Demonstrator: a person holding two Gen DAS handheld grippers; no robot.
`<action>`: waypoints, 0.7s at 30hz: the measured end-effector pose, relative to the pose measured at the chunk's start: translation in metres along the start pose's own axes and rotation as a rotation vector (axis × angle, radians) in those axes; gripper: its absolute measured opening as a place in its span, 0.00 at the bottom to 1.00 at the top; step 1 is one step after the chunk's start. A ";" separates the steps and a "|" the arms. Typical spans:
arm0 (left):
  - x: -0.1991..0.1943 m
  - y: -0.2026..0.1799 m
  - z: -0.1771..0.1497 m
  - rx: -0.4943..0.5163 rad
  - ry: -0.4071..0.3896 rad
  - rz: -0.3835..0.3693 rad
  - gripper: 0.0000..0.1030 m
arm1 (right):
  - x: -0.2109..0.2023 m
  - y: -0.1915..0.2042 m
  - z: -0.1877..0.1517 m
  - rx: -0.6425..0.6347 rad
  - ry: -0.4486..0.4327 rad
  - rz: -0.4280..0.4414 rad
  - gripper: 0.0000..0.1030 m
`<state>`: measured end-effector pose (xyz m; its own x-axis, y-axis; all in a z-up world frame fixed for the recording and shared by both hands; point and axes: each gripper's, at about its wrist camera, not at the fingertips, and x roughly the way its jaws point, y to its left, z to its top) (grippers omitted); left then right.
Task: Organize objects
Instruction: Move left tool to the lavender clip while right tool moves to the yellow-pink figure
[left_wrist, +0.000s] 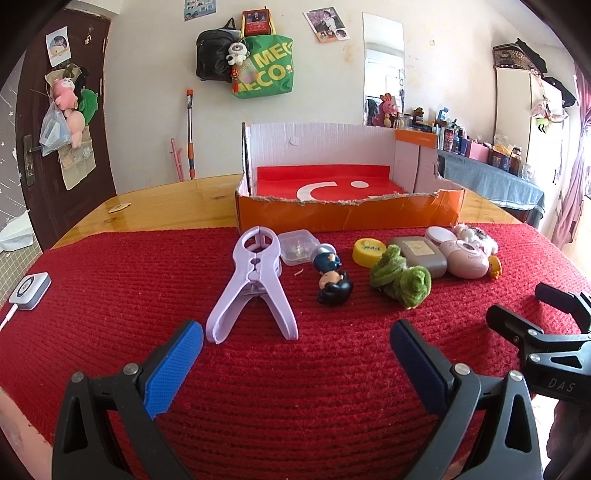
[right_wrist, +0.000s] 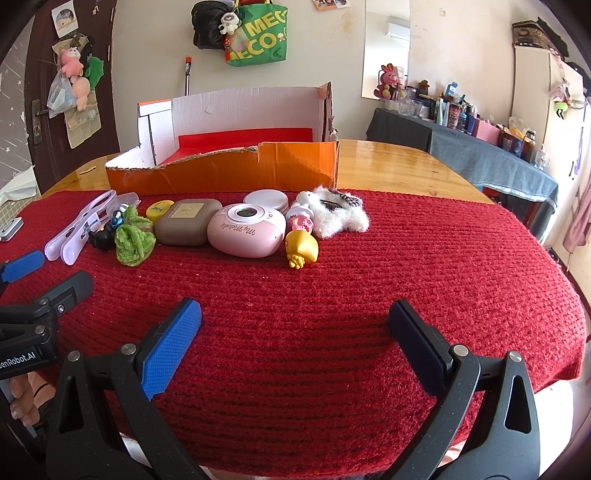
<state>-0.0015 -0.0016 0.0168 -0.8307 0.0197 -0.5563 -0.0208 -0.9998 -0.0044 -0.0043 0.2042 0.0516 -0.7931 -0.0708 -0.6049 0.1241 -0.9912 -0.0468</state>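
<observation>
Hovering over the red knitted mat, the left gripper and right gripper both hold their jaws wide apart, empty. Lilac clamp, pink camera and other trinkets lie before the orange box on the bench.

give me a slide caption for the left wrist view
Open left tool faces a lilac plastic clamp before an orange cardboard box.

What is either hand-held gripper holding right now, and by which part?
Nothing. The left hand-held gripper and right hand-held gripper are both open over the red mat, short of the objects.
</observation>
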 end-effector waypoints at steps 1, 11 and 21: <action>-0.001 0.001 0.003 -0.003 0.000 -0.011 1.00 | 0.000 -0.003 0.001 0.006 0.000 0.006 1.00; 0.014 0.018 0.031 -0.022 0.096 -0.084 1.00 | 0.001 -0.017 0.034 0.002 -0.023 -0.024 1.00; 0.048 0.045 0.053 -0.016 0.215 -0.119 1.00 | 0.026 -0.036 0.047 0.012 0.060 -0.039 1.00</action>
<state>-0.0712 -0.0449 0.0338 -0.6856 0.1365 -0.7150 -0.1011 -0.9906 -0.0922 -0.0569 0.2328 0.0750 -0.7603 -0.0255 -0.6490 0.0865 -0.9943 -0.0623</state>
